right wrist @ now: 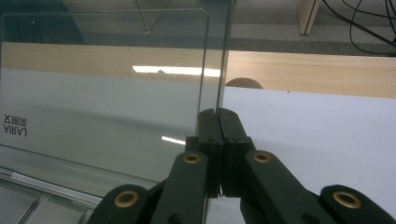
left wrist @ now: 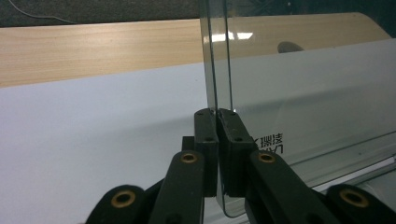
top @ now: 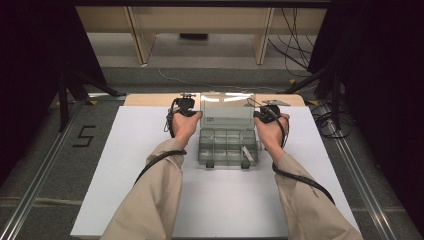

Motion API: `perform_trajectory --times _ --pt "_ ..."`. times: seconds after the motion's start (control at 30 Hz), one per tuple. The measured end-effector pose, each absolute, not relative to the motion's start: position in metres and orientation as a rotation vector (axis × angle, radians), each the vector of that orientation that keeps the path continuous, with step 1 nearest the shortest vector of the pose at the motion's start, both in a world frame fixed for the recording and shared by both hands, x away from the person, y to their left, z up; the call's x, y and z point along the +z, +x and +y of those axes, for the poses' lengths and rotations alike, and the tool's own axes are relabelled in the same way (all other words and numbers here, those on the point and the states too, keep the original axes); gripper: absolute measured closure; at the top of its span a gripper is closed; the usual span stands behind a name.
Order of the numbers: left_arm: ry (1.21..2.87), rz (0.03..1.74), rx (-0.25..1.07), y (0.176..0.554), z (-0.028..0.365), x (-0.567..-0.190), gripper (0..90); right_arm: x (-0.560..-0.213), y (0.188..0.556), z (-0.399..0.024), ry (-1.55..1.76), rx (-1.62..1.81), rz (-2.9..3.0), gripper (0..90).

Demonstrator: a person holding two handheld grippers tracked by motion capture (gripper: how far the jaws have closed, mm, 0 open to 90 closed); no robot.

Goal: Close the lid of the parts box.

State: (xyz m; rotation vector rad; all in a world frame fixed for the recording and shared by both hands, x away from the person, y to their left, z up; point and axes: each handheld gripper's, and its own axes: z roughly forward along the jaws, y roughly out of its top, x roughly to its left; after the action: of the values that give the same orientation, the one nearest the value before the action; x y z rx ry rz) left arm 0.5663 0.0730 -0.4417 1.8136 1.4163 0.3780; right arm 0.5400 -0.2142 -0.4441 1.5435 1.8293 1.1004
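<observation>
Clear plastic organiser box (top: 227, 147): placed at the centre of the white tabletop (top: 125, 165), lid (top: 227, 111) raised upright at the far side. Compartment grid visible; contents too small to identify, apart from one pale strip near the right front corner. Lid transparent, rounded corners, mirrored dark lettering near the hinge, partly cut off. Left gripper (left wrist: 218, 114): closed on the lid's left edge, pads pressing both faces. Right gripper (right wrist: 218, 113): clamped on the lid's right edge. Both gripper bodies largely covered by hands in the high view.
</observation>
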Motion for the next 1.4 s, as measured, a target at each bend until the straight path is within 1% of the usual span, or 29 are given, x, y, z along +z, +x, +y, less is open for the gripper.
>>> perform_trajectory --times 0.17,0.23,0.27,0.3,0.33,0.4,0.43,0.5,0.57,0.63,0.67,0.7,0.8,0.87,0.93,1.03,1.13,1.17,1.2,1.23,1.33,1.37,1.4 --pt "1.773 1.421 0.387 0.561 0.075 -0.441 87.5 -0.444 0.538 -0.214 1.534 1.109 1.837 89.7" --pt "1.809 1.408 0.393 0.559 0.077 -0.440 87.6 -0.445 0.538 -0.214 1.533 1.108 1.835 89.6" --pt "1.767 1.420 0.396 0.558 0.075 -0.441 87.7 -0.444 0.537 -0.213 1.546 1.112 1.833 89.5" --pt "1.767 1.419 0.397 0.558 0.076 -0.442 87.8 -0.445 0.537 -0.213 1.548 1.115 1.832 89.5" --pt "1.803 1.404 0.399 0.557 0.078 -0.441 87.8 -0.445 0.537 -0.213 1.547 1.120 1.832 89.4" --pt "1.768 1.411 0.403 0.556 0.076 -0.442 87.8 -0.445 0.538 -0.213 1.547 1.118 1.844 89.1" --pt "1.802 1.398 0.403 0.556 0.078 -0.441 87.8 -0.444 0.538 -0.214 1.549 1.114 1.845 88.8" --pt "1.803 1.391 0.401 0.555 0.078 -0.440 87.9 -0.444 0.539 -0.215 1.534 1.116 1.849 88.2" --pt "1.755 1.402 0.405 0.555 0.075 -0.440 87.9 -0.443 0.541 -0.215 1.544 1.122 1.849 86.3" --pt "1.757 1.398 0.409 0.555 0.075 -0.440 87.9 -0.441 0.543 -0.216 1.556 1.133 1.851 84.0" --pt "1.804 1.383 0.411 0.555 0.078 -0.439 87.9 -0.439 0.545 -0.216 1.551 1.131 1.849 83.0" --pt "1.752 1.399 0.415 0.555 0.075 -0.441 87.9 -0.438 0.547 -0.216 1.528 1.125 1.852 82.1" --pt "1.756 1.393 0.420 0.555 0.075 -0.441 87.9 -0.434 0.553 -0.216 1.495 1.135 1.857 79.2" --pt "1.806 1.378 0.421 0.554 0.078 -0.440 87.9 -0.429 0.558 -0.216 1.480 1.143 1.852 78.3" --pt "1.802 1.378 0.420 0.554 0.078 -0.440 87.9 -0.424 0.561 -0.215 1.498 1.155 1.835 77.8" --pt "1.756 1.389 0.421 0.555 0.075 -0.441 87.9 -0.419 0.566 -0.216 1.511 1.179 1.803 77.8" --pt "1.761 1.379 0.421 0.555 0.074 -0.441 87.9 -0.415 0.570 -0.215 1.531 1.178 1.791 77.8" --pt "1.770 1.376 0.422 0.554 0.075 -0.440 87.9 -0.414 0.571 -0.215 1.522 1.185 1.795 77.8" --pt "1.818 1.360 0.421 0.554 0.078 -0.439 87.9 -0.414 0.573 -0.215 1.528 1.185 1.784 77.8" --pt "1.768 1.375 0.420 0.554 0.075 -0.440 87.9 -0.413 0.574 -0.215 1.508 1.187 1.792 77.9" --pt "1.773 1.372 0.423 0.555 0.075 -0.440 87.8 -0.411 0.575 -0.215 1.556 1.175 1.780 80.2" --pt "1.820 1.356 0.423 0.554 0.078 -0.439 87.8 -0.411 0.576 -0.215 1.553 1.165 1.784 81.7" --pt "1.787 1.366 0.420 0.555 0.076 -0.440 87.8 -0.411 0.576 -0.215 1.552 1.170 1.786 83.2"
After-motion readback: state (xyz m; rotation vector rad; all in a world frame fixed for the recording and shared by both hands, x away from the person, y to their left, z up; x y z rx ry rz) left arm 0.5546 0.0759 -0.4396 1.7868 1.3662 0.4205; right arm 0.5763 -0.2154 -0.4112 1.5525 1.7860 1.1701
